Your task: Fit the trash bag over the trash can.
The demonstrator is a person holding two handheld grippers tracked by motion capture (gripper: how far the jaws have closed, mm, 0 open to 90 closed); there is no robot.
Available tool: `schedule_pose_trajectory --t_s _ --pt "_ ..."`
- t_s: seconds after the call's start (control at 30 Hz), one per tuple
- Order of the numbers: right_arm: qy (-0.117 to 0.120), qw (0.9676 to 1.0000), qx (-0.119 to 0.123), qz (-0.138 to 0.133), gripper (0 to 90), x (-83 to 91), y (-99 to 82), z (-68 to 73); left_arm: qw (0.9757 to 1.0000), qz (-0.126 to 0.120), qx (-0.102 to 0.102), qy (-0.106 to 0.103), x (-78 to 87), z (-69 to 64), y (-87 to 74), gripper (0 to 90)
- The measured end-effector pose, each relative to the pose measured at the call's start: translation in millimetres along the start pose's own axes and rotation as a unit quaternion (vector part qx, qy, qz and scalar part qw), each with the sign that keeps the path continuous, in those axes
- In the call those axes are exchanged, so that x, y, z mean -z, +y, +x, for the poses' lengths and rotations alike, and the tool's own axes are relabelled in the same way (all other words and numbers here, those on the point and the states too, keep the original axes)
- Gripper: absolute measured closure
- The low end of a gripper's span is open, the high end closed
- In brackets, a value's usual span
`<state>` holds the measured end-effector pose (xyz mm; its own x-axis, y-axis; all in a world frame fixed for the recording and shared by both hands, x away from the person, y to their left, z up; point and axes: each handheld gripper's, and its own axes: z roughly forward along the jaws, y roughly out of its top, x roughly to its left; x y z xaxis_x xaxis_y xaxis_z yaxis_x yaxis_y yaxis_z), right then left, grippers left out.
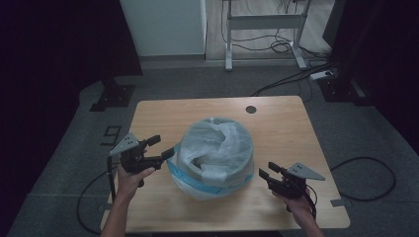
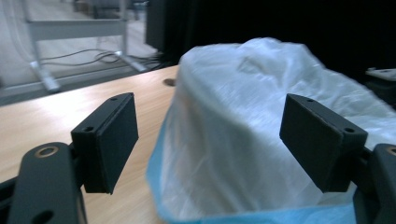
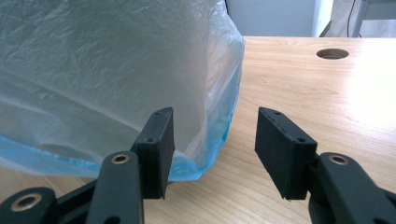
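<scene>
Though bag-draped [image 1: 217, 148], bin body unseen

A bin [image 1: 216, 153] stands mid-frame on the table [image 1: 276, 123]. The left gripper [image 1: 162, 147] sits at its left, the right gripper [image 1: 265, 172] at lower right, both apart from it.

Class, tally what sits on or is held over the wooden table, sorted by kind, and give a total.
Bins: 1, the bin in the middle of the table
Plastic bags: 1, the white bag with a blue edge lining the bin
Grippers: 2, the left gripper and the right gripper, both open beside the bag
Total: 4
</scene>
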<state>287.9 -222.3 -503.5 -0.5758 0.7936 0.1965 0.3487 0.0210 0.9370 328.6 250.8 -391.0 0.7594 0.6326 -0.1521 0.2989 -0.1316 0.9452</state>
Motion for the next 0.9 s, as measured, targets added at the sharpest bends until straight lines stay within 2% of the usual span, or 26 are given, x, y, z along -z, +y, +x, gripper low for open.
schedule_pose_trajectory --t_s 0.03,0.2,0.23,0.27,0.3,0.33,0.37,0.4,0.47,0.57,0.6,0.67,0.73,0.83,0.9 --pt "0.002 1.0000 -0.001 -0.001 45.9 1.3 -0.9 -0.9 0.9998 0.002 -0.012 -0.013 -2.3 -0.9 5.1 19.3" --pt "0.004 1.0000 -0.003 -0.001 45.4 2.6 -2.4 -2.6 0.9989 0.001 -0.031 -0.034 -6.5 -3.0 13.5 20.6" --pt "0.005 1.0000 -0.004 -0.001 45.3 2.6 -2.8 -2.9 0.9980 0.002 -0.036 -0.052 -8.5 -4.5 18.3 21.3" --pt "0.005 1.0000 -0.004 -0.001 45.3 2.6 -2.8 -2.9 0.9980 0.002 -0.036 -0.052 -8.5 -4.5 18.3 21.5" --pt "0.005 1.0000 -0.004 -0.002 45.2 2.6 -3.1 -2.8 0.9964 0.005 -0.042 -0.073 -12.0 -6.3 24.2 21.7" --pt "0.005 1.0000 -0.004 -0.002 45.2 2.6 -3.1 -2.8 0.9964 0.005 -0.042 -0.073 -12.0 -6.3 24.2 22.0" --pt "0.007 1.0000 -0.004 -0.004 45.0 2.8 -3.2 -2.9 0.9945 0.015 -0.052 -0.090 -17.4 -8.6 30.8 22.9" --pt "0.007 1.0000 -0.004 -0.004 45.0 2.8 -3.2 -2.9 0.9945 0.015 -0.052 -0.090 -17.4 -8.6 30.8 23.2" --pt "0.008 0.9999 -0.004 -0.006 44.9 3.5 -3.5 -3.1 0.9927 0.028 -0.066 -0.097 -24.2 -11.6 37.5 24.1" --pt "0.007 0.9999 -0.005 -0.006 44.9 4.2 -4.3 -4.4 0.9879 0.050 -0.081 -0.122 -39.9 -15.7 48.0 24.9" --pt "0.007 0.9999 -0.007 -0.005 44.9 4.5 -4.5 -4.9 0.9879 0.050 -0.081 -0.122 -39.9 -15.7 48.0 24.9" --pt "0.007 0.9999 -0.007 -0.006 44.9 4.7 -4.7 -5.5 0.9857 0.060 -0.087 -0.131 -48.1 -16.6 51.6 25.0" --pt "0.007 0.9999 -0.011 -0.008 44.9 5.4 -5.0 -6.9 0.9825 0.071 -0.093 -0.144 -59.7 -15.7 56.5 26.0" --pt "0.007 0.9998 -0.013 -0.010 44.9 5.4 -5.4 -7.5 0.9811 0.077 -0.099 -0.148 -66.5 -15.0 62.0 27.4" --pt "0.007 0.9998 -0.014 -0.009 44.9 5.1 -5.5 -8.2 0.9787 0.076 -0.094 -0.165 -77.5 -13.3 71.8 28.4"
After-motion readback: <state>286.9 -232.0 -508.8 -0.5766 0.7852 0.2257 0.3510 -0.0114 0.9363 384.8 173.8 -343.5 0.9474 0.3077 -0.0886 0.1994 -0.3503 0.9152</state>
